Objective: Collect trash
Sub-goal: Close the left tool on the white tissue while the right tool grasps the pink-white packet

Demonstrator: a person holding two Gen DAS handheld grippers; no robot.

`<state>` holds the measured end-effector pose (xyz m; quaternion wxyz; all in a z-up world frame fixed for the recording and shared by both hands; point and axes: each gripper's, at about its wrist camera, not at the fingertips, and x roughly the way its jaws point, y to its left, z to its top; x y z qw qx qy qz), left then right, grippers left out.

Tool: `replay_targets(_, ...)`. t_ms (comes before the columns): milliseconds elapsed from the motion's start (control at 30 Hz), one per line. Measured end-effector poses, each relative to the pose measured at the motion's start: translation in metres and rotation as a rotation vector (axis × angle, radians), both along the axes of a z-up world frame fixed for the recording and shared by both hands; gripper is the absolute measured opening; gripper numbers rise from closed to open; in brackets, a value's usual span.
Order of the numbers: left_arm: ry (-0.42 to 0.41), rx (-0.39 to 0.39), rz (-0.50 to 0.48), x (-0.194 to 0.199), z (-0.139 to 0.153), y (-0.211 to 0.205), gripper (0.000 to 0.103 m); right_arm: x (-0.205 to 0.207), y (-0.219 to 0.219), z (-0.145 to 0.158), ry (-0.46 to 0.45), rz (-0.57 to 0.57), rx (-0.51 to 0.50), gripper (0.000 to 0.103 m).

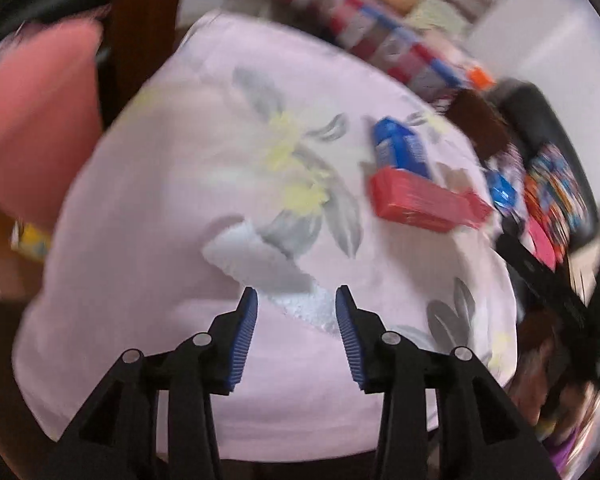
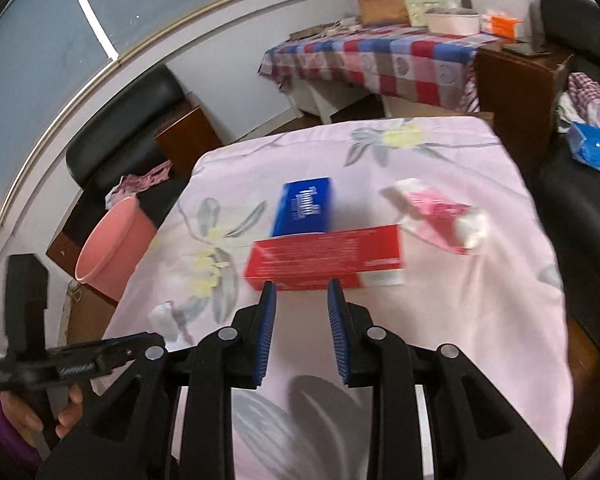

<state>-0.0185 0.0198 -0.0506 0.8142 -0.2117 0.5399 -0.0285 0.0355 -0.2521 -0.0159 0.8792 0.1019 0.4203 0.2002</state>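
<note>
Where pink floral cloth [image 2: 380, 320] spreads, pink bin [image 2: 112, 240] beside, checked table [image 2: 380, 60] beyond.

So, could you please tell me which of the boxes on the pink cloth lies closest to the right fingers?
The red box, lying crosswise just ahead of the right fingers; the blue box sits behind it, farther away.

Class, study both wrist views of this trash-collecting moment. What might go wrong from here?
1. The red box lies touching the blue box; the right gripper, closing on one, might nudge the other.
2. The white scrap before the open left gripper lies flat on loose pink cloth, so the pads may pinch fabric.
3. The pink bin stands beyond the table's edge; drops could miss.
</note>
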Motion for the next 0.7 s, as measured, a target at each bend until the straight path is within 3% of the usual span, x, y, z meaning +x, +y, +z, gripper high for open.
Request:
replay_targets(67, 0.038, 0.020, 0.058, 0.006, -0.007, -0.004, 0.041, -0.002, -0.013, -0.001, -0.013, -0.014, -0.003, 0.027)
replay_targets(267, 0.052, 0.110, 0.159, 0.019, -0.007, -0.016, 0.044, -0.001, -0.048, -0.003, -0.037, -0.067, -0.018, 0.027)
replay_targets(533, 0.029, 0.267, 0.157, 0.037, -0.004, -0.034, 0.044, 0.022, -0.073, -0.004, -0.050, -0.098, -0.071, 0.027)
replay_targets(600, 0.019, 0.279, 0.144, 0.038, -0.004, -0.034, 0.040, 0.029, -0.073, -0.006, -0.045, -0.090, -0.091, 0.027)
replay_targets(633, 0.013, 0.280, 0.135, 0.039, -0.004, -0.033, 0.030, 0.034, -0.073, -0.008, -0.042, -0.083, -0.103, 0.027)
replay_targets(700, 0.000, 0.269, 0.118, 0.039, -0.005, -0.030, 0.027, 0.038, -0.071, -0.009, -0.042, -0.075, -0.124, 0.027)
